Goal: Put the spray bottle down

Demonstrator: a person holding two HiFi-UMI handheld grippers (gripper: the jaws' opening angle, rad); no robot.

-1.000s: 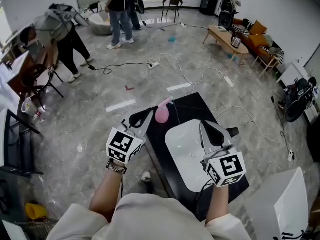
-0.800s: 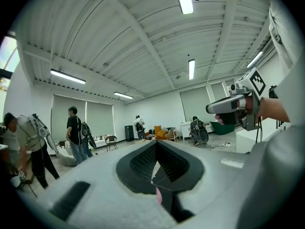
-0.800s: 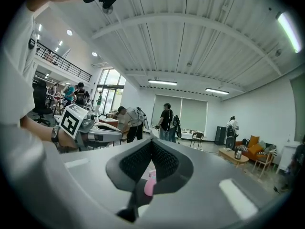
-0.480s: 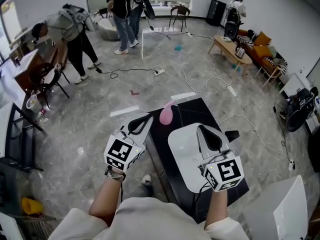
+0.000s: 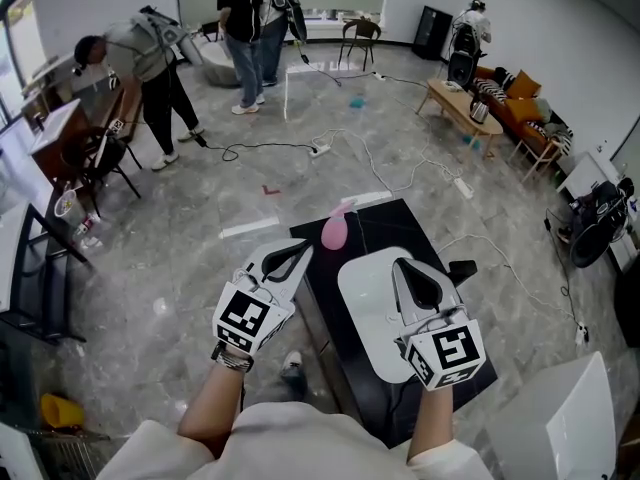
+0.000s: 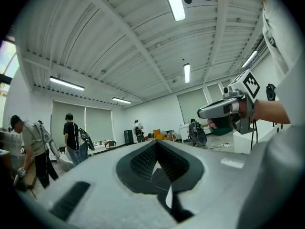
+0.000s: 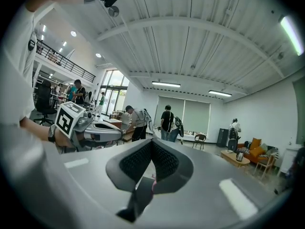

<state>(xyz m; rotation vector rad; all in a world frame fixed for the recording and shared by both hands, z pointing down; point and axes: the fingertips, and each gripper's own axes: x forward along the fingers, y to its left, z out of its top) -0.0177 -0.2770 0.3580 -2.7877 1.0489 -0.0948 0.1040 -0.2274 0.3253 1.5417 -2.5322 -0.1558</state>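
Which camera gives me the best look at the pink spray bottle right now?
The head view: the pink spray bottle shows whole at the black table's far end. The right gripper view gives at most a pink sliver through its jaws; the left gripper view shows none of it.

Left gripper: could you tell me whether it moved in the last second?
Yes. The left gripper has drawn back from the pink bottle, toward the person.

Grey marble floor [image 5: 180, 258], trailing cables [image 5: 375, 163], sofa [image 5: 515, 93], ceiling strip lights [image 6: 173, 4].
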